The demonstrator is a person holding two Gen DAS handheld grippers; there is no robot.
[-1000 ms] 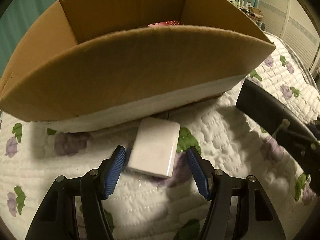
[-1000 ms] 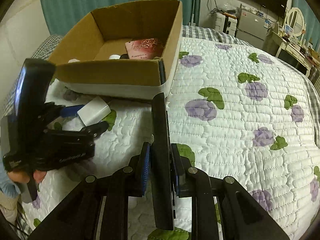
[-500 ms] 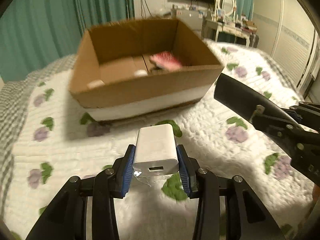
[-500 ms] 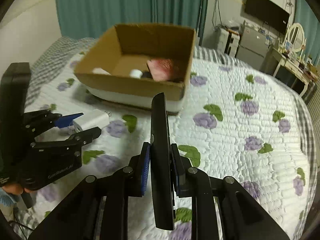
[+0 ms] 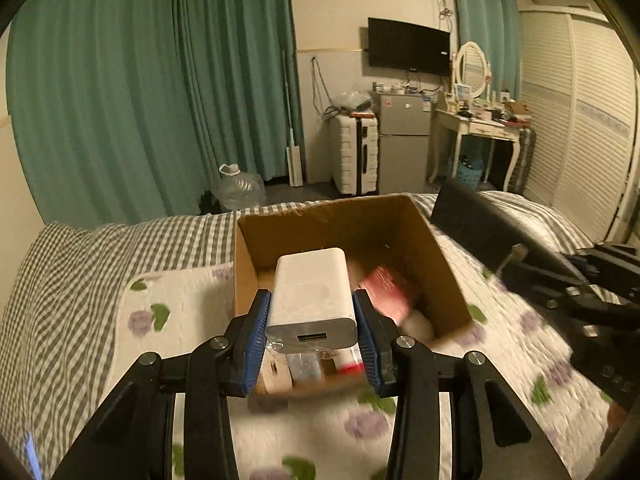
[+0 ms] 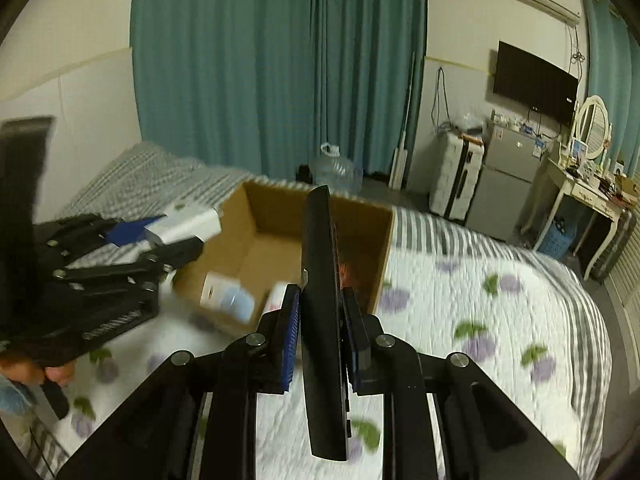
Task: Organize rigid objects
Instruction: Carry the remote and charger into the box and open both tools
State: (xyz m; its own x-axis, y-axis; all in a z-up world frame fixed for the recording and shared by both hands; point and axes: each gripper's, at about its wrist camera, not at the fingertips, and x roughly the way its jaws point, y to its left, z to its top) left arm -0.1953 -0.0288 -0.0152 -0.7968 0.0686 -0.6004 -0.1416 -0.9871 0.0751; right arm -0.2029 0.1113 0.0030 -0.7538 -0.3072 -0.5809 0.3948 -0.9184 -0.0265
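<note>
Left wrist view. Left gripper (image 5: 312, 334) is clamped on the white charger (image 5: 311, 302), blue pads against both of its sides, USB port facing the camera. Charger hangs over the near wall of the cardboard box (image 5: 436, 256), which sits on the quilted bedspread (image 5: 180, 308). Inside the box: a red packet (image 5: 386, 290) toward the right wall and pale items near the front wall (blurred, cannot name them). So some things look already boxed; the charger is lifted but not yet let go. The black flat device (image 5: 480, 224) shows just right of the box.

Change here: 1.0 s ago the charger lay on the bedspread in front of the box between parted fingers; 0.5 s ago it was gripped low, well short of the box. Now it is raised and over the box edge.

Right wrist view. Right gripper (image 6: 320, 334) is closed on the black flat device (image 6: 322, 280), held on edge, its far end above the box's (image 6: 376, 248) interior. Left gripper (image 6: 160, 236) with the charger (image 6: 188, 222) sits at the box's left rim. My read: 2 items are left to drop in.

Change here: over 1.0 s the grip on the device is the same, but the box has come closer beneath it.
</note>
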